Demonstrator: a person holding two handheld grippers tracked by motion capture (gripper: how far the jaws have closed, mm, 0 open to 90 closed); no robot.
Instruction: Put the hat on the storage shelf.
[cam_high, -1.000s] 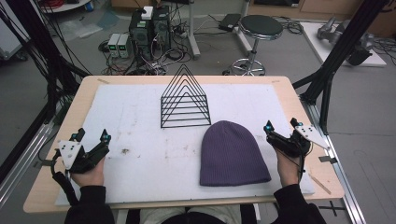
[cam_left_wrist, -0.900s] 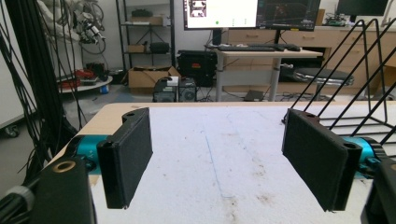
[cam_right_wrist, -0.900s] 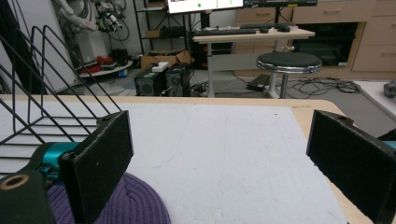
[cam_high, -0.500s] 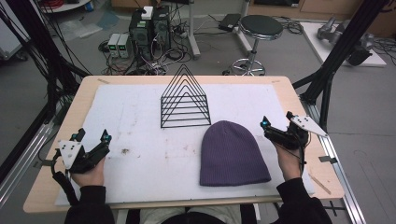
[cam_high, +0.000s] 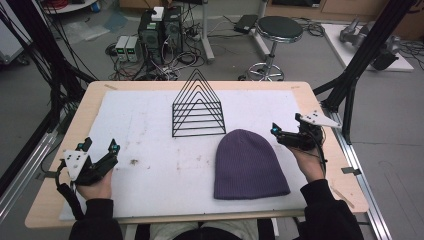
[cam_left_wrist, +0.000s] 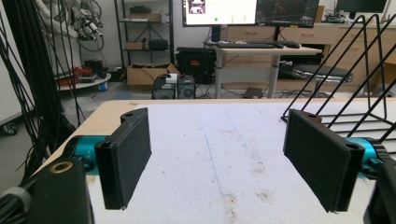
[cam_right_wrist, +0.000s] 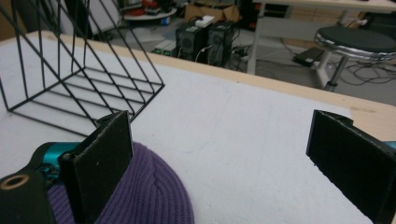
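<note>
- While the purple beanie (cam_high: 250, 162) is lying flat on the surface's white mat (cam_high: 150, 130), I'm seeing my right gripper (cam_high: 280, 135) edging nearer its crown, jaws spread, probably lining up a grasp.
- Left gripper (cam_high: 102, 152) is resting apart, jaws spread.

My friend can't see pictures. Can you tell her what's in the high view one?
A purple knitted beanie hat lies flat on a white mat covering a wooden table, just in front of a black wire rack of triangle shapes. A person holds open tongs at each side: the left tongs over bare mat, the right tongs beside the hat's top.
</note>
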